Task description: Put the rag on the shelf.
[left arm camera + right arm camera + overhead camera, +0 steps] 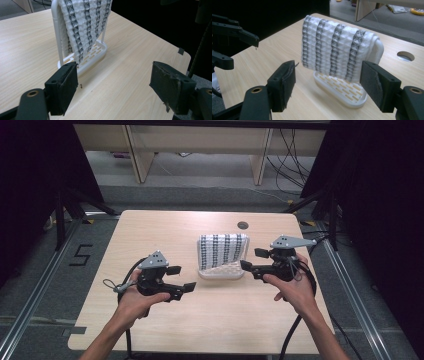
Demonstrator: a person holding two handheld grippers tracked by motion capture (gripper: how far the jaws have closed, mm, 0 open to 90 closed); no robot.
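— What is on the light wooden table?

— A white plastic rack with a slotted base stands near the middle, a bit toward the far side. A bumpy white cloth with dark grey stripes hangs over its top bar, and one corner dips down toward the base.

— Where are the two tools?

— The left black two-jaw gripper is held just above the table, to the left of the rack. Its jaws are wide apart with nothing between them. In the left gripper view the cloth and the rack sit just past its left jaw — not touching it.

— And the other one?

— The right black two-jaw gripper is on the right side of the rack, very near the cloth's edge. Its jaws are spread wide too, and hold nothing. In the right gripper view the cloth hangs between the two jaws but farther off, with the rack's base under it.

— Anything else on the table?

— A small round hole behind the rack.
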